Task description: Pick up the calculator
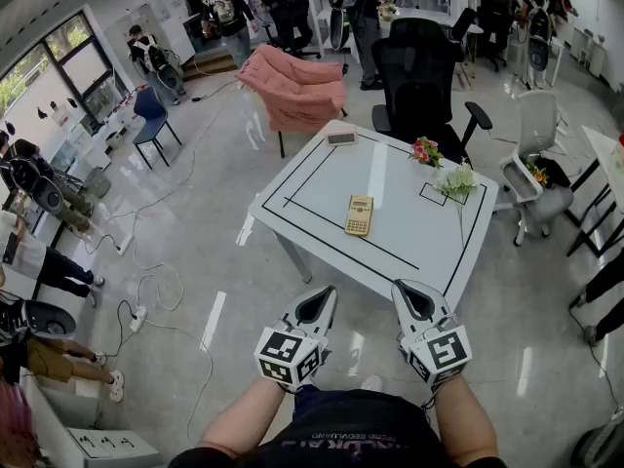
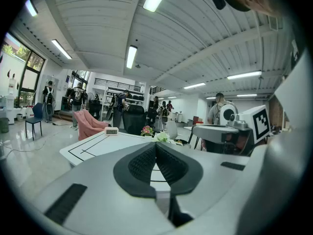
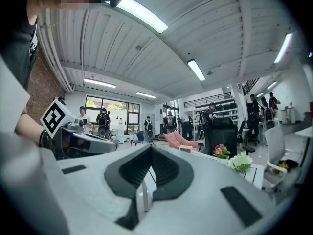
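While the yellow calculator point(image 1: 359, 215) lies flat on the white table point(image 1: 409, 252) in the head view, it looks light, stiff and thin, best pinched across its long edges; the left gripper view shows the left gripper point(image 2: 156, 150) closed, empty; the right gripper view shows the right gripper point(image 3: 149, 153) likewise.

The calculator point(image 1: 359, 214) near the middle of the worktop point(image 1: 409, 242) is shown too small for its keys or screen to be read, as is the small display device point(image 1: 341, 137) at the worktop's far edge. In the gripper views the calculator and the worktop's near part are hidden behind the left gripper point(image 2: 156, 145) and the right gripper point(image 3: 150, 148).
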Tool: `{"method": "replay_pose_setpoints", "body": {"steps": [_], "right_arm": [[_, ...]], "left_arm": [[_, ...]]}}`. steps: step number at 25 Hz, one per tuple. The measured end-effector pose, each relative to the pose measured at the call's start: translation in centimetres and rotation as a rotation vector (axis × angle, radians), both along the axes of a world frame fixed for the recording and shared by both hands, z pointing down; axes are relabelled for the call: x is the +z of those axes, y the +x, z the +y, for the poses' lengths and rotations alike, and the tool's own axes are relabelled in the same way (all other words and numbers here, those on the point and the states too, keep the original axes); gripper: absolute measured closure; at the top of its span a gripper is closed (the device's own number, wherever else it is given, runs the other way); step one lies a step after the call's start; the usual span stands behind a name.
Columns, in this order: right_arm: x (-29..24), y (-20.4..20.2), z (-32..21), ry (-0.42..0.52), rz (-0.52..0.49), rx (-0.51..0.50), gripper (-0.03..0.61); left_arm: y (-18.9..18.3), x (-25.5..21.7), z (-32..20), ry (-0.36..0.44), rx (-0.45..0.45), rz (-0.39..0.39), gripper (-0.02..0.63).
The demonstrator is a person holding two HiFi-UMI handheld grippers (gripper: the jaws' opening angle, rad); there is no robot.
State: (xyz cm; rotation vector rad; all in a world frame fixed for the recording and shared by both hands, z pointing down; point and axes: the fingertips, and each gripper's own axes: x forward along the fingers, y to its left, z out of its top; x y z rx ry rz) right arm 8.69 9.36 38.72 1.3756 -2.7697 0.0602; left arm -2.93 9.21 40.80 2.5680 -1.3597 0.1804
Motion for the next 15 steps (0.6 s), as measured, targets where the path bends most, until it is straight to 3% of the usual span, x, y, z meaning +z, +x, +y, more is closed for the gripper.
{"method": "replay_pose_setpoints", "body": {"steps": [15], "right_arm": [[-0.65,0.38,-0.28,0.024,-0.036,-0.018,0.577]], "left_arm": [[0.05,-0.53,-0.57,0.013,-0.025,0.000,0.615]]}}
